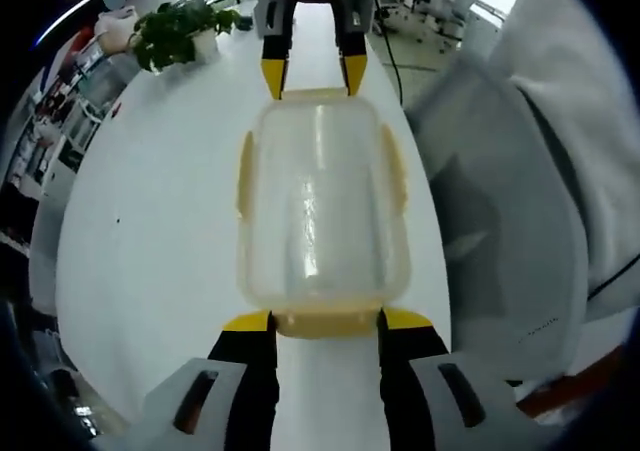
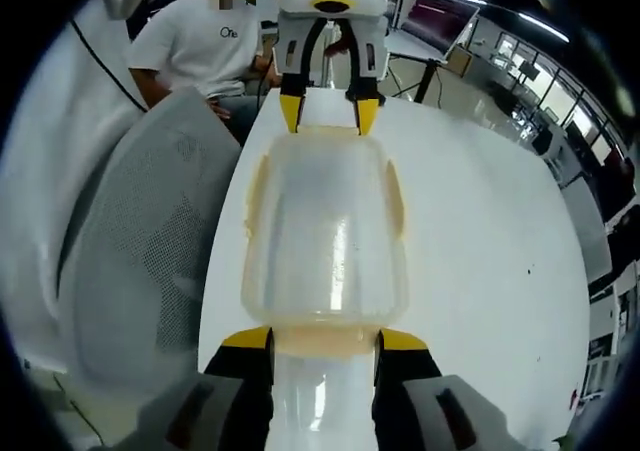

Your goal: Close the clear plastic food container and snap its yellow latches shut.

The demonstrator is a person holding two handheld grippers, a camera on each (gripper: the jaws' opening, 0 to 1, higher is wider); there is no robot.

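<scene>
The clear plastic container (image 1: 318, 206) lies on the white table (image 1: 150, 231) with its lid resting on top. Yellow latches flare out along both long sides (image 1: 244, 171). My left gripper (image 1: 327, 321) is open, its yellow-tipped jaws straddling the near end latch (image 1: 325, 323). At the far end, my right gripper (image 1: 312, 75) is open too, its tips on either side of the far end latch (image 1: 315, 94). In the right gripper view the container (image 2: 325, 241) runs from my right gripper (image 2: 323, 339) up to the left gripper (image 2: 327, 113).
A grey mesh chair (image 2: 150, 261) stands against the table's edge. A person in a white T-shirt (image 2: 205, 41) sits beyond it. A white sleeve (image 1: 565, 151) hangs close by. A potted plant (image 1: 180, 31) stands at the table's far left.
</scene>
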